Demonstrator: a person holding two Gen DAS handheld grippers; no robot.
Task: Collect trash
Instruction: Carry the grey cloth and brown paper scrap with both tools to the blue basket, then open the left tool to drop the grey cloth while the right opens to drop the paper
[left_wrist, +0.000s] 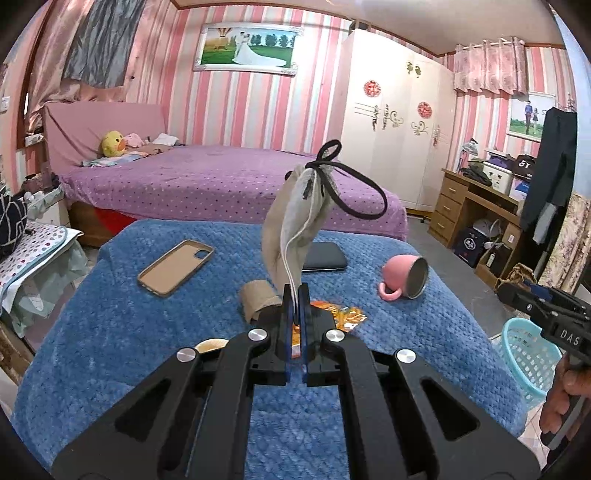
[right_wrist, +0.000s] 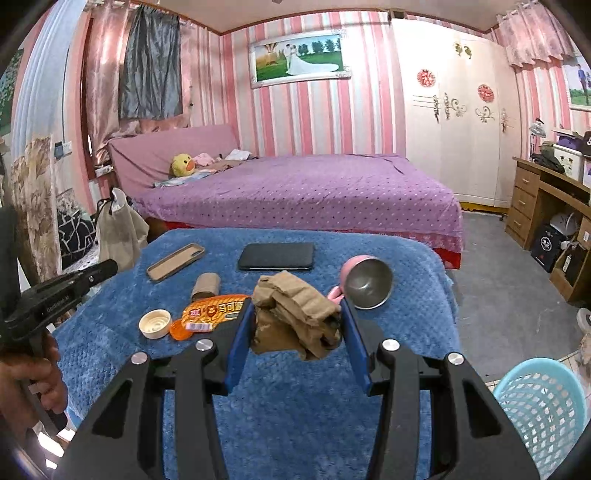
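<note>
Above the blue-covered surface (right_wrist: 110, 314), the left hand-held gripper (left_wrist: 294, 295) was clamped on a beige drawstring pouch (left_wrist: 295, 221); the right hand-held gripper (right_wrist: 297, 328) gripped crumpled brown paper (right_wrist: 295, 317). A blue basket (right_wrist: 543, 410) stood beside the surface's right edge.

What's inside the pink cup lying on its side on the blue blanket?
The pink cup lies tipped over with its mouth toward the right wrist camera. Its steel lining looks bare and empty. From the left wrist view only the rim shows, so the deepest part rests on one view.
</note>
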